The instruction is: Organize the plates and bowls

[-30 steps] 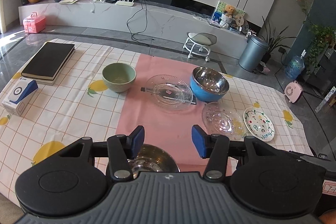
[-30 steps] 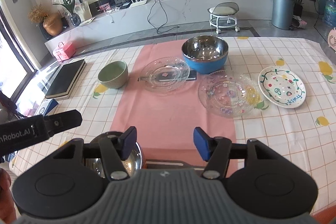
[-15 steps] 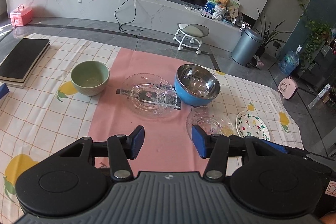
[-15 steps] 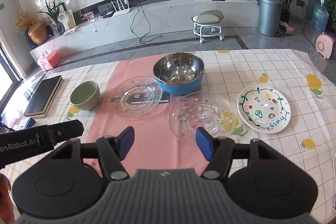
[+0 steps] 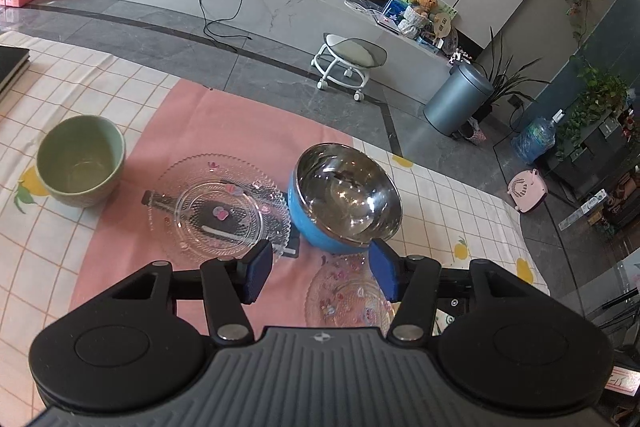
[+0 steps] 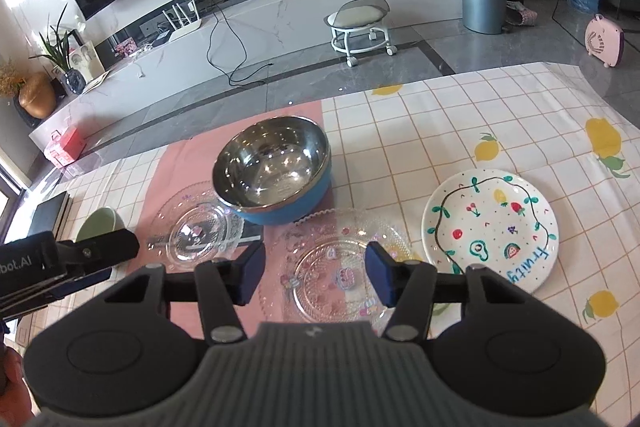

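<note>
Both grippers, left (image 5: 320,269) and right (image 6: 314,277), tilt tableward, jaws apart, empty.

from my right gripper (image 6: 314,277) i look down over the clear glass plate (image 6: 340,269); the jaws have just been closing, yet nothing is pressed between them. just beyond sits the blue steel bowl (image 6: 274,171), its base meeting that plate's far rim. a painted fruit plate (image 6: 494,227) lies right, a second glass plate (image 6: 192,231) and a green bowl (image 6: 98,223) left, on the checked tablecloth (image 6: 460,115).
</note>
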### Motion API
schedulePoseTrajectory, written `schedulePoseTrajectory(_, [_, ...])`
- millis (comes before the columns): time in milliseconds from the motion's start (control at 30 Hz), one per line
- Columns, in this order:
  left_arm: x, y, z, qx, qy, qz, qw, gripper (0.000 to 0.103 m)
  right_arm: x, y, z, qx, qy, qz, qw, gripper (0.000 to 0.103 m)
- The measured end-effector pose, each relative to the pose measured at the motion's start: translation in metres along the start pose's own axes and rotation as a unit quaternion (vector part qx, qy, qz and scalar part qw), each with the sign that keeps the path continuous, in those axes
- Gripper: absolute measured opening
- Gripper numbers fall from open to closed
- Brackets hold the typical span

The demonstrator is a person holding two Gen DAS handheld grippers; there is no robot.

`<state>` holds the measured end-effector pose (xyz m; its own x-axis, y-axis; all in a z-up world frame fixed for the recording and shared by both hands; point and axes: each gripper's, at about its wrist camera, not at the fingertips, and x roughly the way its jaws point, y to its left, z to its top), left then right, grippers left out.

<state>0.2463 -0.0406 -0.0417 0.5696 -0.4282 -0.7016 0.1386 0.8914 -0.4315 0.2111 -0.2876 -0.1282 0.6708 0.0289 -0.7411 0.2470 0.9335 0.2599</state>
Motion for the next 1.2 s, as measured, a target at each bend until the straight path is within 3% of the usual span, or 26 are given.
schedulePoseTrajectory(300, [0.071, 0.009, 0.022, -0.040, 0.023, 0.022, 0.9987, 0.061, 0.060, -0.001, 0.038, 0.026, 0.020, -0.011, 0.999, 0.041])
schedulePoseTrajectory(500, [0.098, 0.013, 0.030, -0.051, 0.031, 0.035, 0.9976, 0.049, 0.093, -0.002, 0.048, 0.039, 0.036, -0.021, 0.998, 0.036])
schedulePoseTrajectory(600, [0.104, 0.010, 0.031, -0.045, 0.031, 0.044, 0.9975, 0.045, 0.102, 0.001, 0.050, 0.042, 0.046, -0.020, 0.998, 0.034])
schedulePoseTrajectory(667, [0.108, 0.008, 0.032, -0.039, 0.036, 0.048, 0.9974, 0.033, 0.107, 0.002, 0.051, 0.045, 0.052, -0.013, 0.998, 0.027])
schedulePoseTrajectory(800, [0.112, 0.006, 0.033, -0.045, 0.043, 0.048, 0.9969, 0.020, 0.113, 0.004, 0.051, 0.054, 0.060, -0.007, 0.997, 0.017])
schedulePoseTrajectory(933, [0.113, 0.008, 0.033, -0.049, 0.043, 0.057, 0.9962, 0.011, 0.114, 0.005, 0.052, 0.052, 0.059, -0.006, 0.997, 0.017])
schedulePoseTrajectory(1200, [0.105, 0.004, 0.032, -0.040, 0.036, 0.060, 0.9967, 0.009, 0.107, 0.002, 0.051, 0.062, 0.060, -0.003, 0.996, 0.014])
